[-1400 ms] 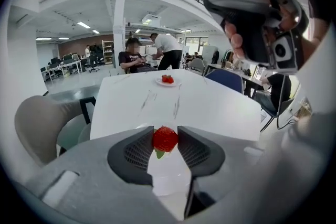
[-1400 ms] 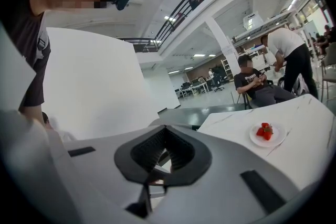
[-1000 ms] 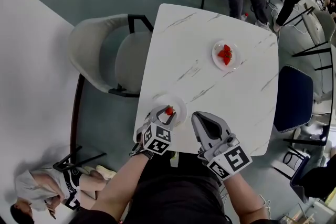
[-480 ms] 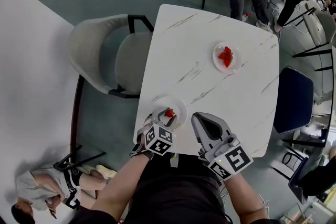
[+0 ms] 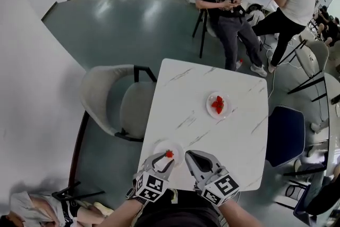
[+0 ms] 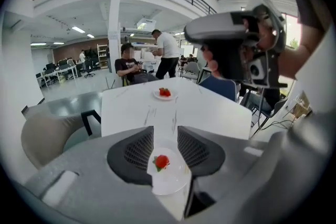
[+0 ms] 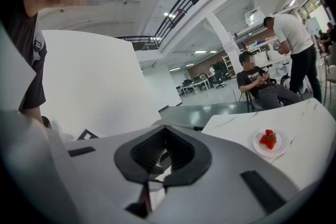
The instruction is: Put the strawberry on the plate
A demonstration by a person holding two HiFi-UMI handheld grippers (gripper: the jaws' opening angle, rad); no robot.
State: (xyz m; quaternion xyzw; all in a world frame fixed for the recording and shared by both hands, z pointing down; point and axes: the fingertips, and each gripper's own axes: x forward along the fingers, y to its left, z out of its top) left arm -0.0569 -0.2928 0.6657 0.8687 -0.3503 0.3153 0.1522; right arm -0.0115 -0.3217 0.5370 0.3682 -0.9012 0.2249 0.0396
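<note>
A single strawberry (image 5: pixel 169 154) (image 6: pixel 161 161) lies on a small white plate (image 5: pixel 159 147) (image 6: pixel 171 180) at the near edge of the white marble table (image 5: pixel 186 98). My left gripper (image 5: pixel 163 161) (image 6: pixel 165 131) hangs over that plate with its jaws open. The berry sits in the gap between them and touches neither pad. My right gripper (image 5: pixel 192 156) (image 7: pixel 165 129) is beside it to the right, shut and empty. A second plate (image 5: pixel 209 110) (image 7: pixel 280 148) with a few strawberries (image 5: pixel 218 104) (image 7: pixel 269 138) stands farther off on the right.
A grey armchair (image 5: pixel 114 106) stands against the table's left side and a blue chair (image 5: pixel 284 135) against its right. Two people (image 5: pixel 226 2) (image 5: pixel 289 0) are beyond the far edge. Another person (image 5: pixel 32 210) is on the floor at lower left.
The head view has lifted and pulled back, showing more of the room. Both grippers stay at the near table edge, with the strawberry still between the left jaws over the near plate.
</note>
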